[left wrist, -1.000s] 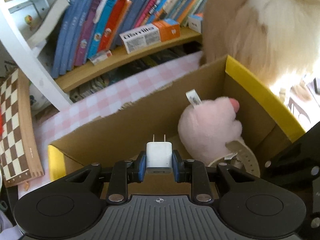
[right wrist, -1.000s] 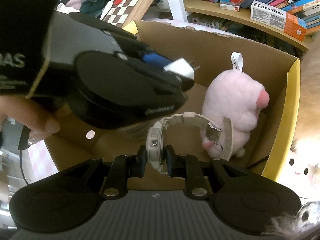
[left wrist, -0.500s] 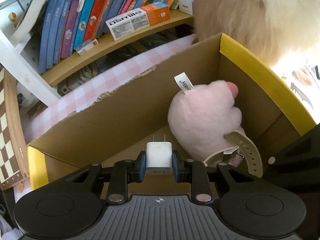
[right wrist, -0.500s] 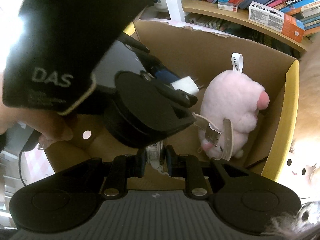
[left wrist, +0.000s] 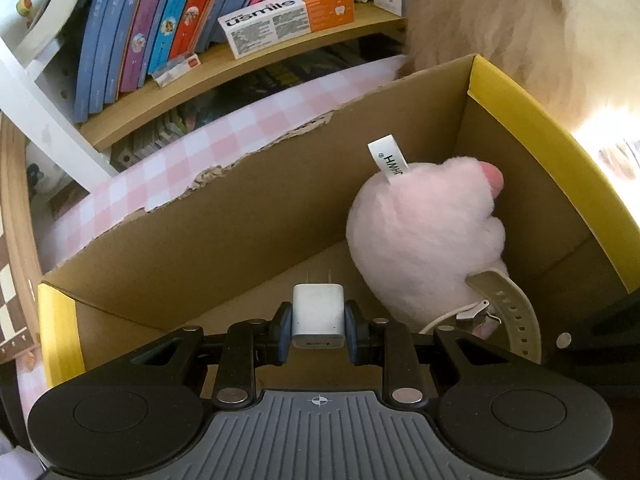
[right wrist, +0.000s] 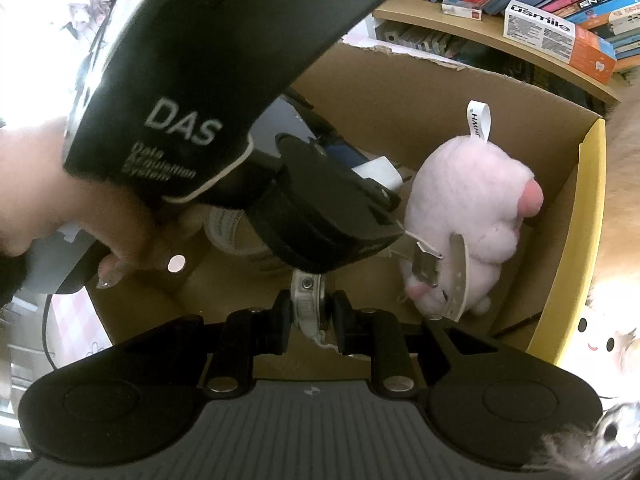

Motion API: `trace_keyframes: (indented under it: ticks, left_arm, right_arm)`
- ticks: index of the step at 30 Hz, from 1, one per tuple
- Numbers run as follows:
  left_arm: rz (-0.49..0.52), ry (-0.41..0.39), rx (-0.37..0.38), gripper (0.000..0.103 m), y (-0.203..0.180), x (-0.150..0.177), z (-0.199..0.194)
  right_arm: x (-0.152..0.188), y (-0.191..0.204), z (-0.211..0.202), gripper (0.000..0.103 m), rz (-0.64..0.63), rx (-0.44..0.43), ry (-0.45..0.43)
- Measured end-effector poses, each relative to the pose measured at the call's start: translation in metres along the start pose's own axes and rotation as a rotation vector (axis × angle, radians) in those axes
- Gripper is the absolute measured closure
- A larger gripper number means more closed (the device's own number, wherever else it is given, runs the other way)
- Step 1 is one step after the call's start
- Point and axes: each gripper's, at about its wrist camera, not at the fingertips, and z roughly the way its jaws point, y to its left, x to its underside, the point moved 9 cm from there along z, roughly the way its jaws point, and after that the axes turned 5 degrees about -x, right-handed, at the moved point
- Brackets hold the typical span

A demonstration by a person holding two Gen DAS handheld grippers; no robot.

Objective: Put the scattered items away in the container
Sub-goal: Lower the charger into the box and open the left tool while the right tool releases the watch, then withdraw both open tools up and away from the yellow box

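Two tools over the cardboard box (left wrist: 248,216): left (left wrist: 318,330) clamps a charger (left wrist: 318,316), right (right wrist: 310,318) a watch (right wrist: 308,304); pink plush (left wrist: 424,232) inside.

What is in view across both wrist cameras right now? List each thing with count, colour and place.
cardboard box: one, brown with yellow edges, on pink checked cloth
plush toy: one, pink, inside the box
charger plug: one, white, held over the box
watch: one, off-white, held over the box
tape roll: one, pale, in the box
books: many, mixed colours, shelf
usmile carton: one, white-orange, shelf
left gripper: shut on plug
right gripper: shut on watch
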Motion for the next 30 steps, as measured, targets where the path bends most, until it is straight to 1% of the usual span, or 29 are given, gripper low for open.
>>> trace_keyframes:
  ticks: [2,3,4,6,8,10,11,14,16,19,25,30]
  left_arm:
    - [0.002,-0.003,-0.013,0.073,0.001,0.000,-0.002]
    - [-0.001,-0.008,-0.025,0.065,0.003,0.000,-0.004]
    - [-0.004,-0.013,-0.037,0.053,0.004,0.000,-0.006]
    - [-0.009,-0.027,-0.051,0.044,0.007,-0.001,-0.012]
    - [-0.014,-0.043,-0.060,0.043,0.010,-0.002,-0.019]
    - [-0.017,-0.064,-0.071,0.043,0.014,-0.001,-0.030]
    - [-0.014,-0.076,-0.078,0.043,0.016,-0.001,-0.036]
    - [-0.006,-0.126,-0.104,0.039,0.022,0.003,-0.061]
    - [-0.021,-0.166,-0.116,0.037,0.027,0.006,-0.080]
    - [-0.054,-0.226,-0.131,0.036,0.034,0.011,-0.108]
    - [-0.111,-0.326,-0.156,0.036,0.036,0.022,-0.155]
    - [-0.156,-0.397,-0.153,0.035,0.030,0.035,-0.189]
  right_arm:
    - [0.000,0.000,0.000,0.081,-0.001,-0.003,0.002]
    - [0.000,0.000,0.000,0.081,-0.001,-0.005,0.003]
    - [0.000,0.000,0.000,0.081,0.000,-0.005,-0.001]
    - [-0.001,0.000,0.000,0.079,0.002,-0.005,-0.009]
    - [-0.002,0.000,-0.003,0.078,0.006,-0.004,-0.025]
    - [-0.004,0.001,-0.007,0.067,0.004,-0.009,-0.040]
    - [-0.004,0.002,-0.010,0.065,0.004,-0.012,-0.049]
    - [-0.004,0.006,-0.023,0.064,0.016,-0.043,-0.086]
    - [-0.003,0.009,-0.032,0.064,0.037,-0.065,-0.118]
    - [-0.006,0.015,-0.051,0.064,0.045,-0.084,-0.176]
    - [-0.013,0.025,-0.081,0.064,0.024,-0.070,-0.280]
    - [-0.011,0.038,-0.101,0.063,-0.006,-0.047,-0.347]
